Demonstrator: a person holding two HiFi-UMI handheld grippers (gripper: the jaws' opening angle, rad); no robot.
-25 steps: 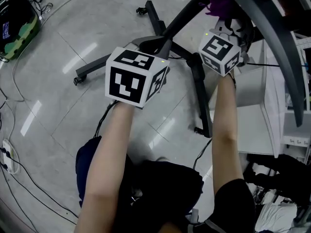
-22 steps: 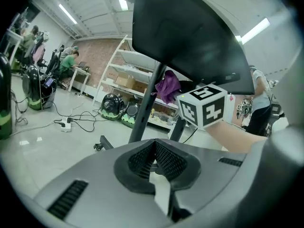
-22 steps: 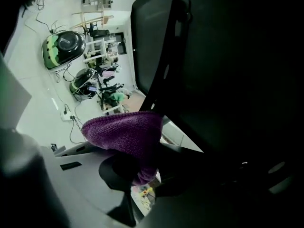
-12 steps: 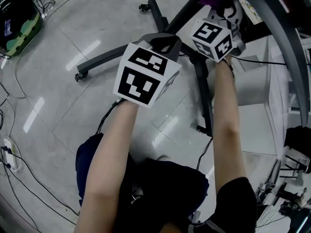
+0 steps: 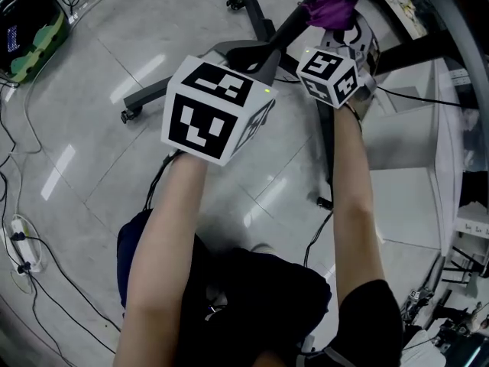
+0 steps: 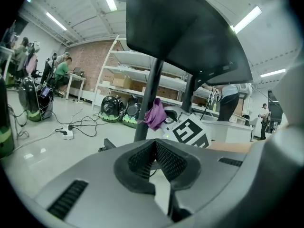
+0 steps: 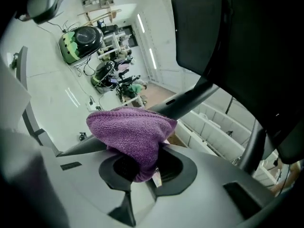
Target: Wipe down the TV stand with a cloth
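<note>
The TV stand is a black frame with a slanted strut [image 5: 294,21] and wheeled legs [image 5: 153,96] on the floor. A purple cloth [image 5: 328,10] lies against that strut, bunched in my right gripper [image 7: 142,172], which is shut on it; in the right gripper view the purple cloth [image 7: 133,132] covers the jaws, with the strut [image 7: 190,99] just behind. My left gripper [image 6: 154,148] is shut with nothing in it and hangs to the left of the cloth, its marker cube [image 5: 210,109] near the stand's base. The stand's post [image 6: 149,94] and the purple cloth [image 6: 155,114] show ahead of it.
A green and black bag [image 5: 27,21] lies on the floor at far left. Cables and a power strip [image 5: 19,239] run along the left edge. White shelving [image 5: 412,182] stands at the right, close to the stand's leg [image 5: 325,151]. People sit at desks [image 6: 61,70] far off.
My right gripper has slid the purple cloth a little to the left along the slanted strut. The left gripper has stayed shut beside it.
</note>
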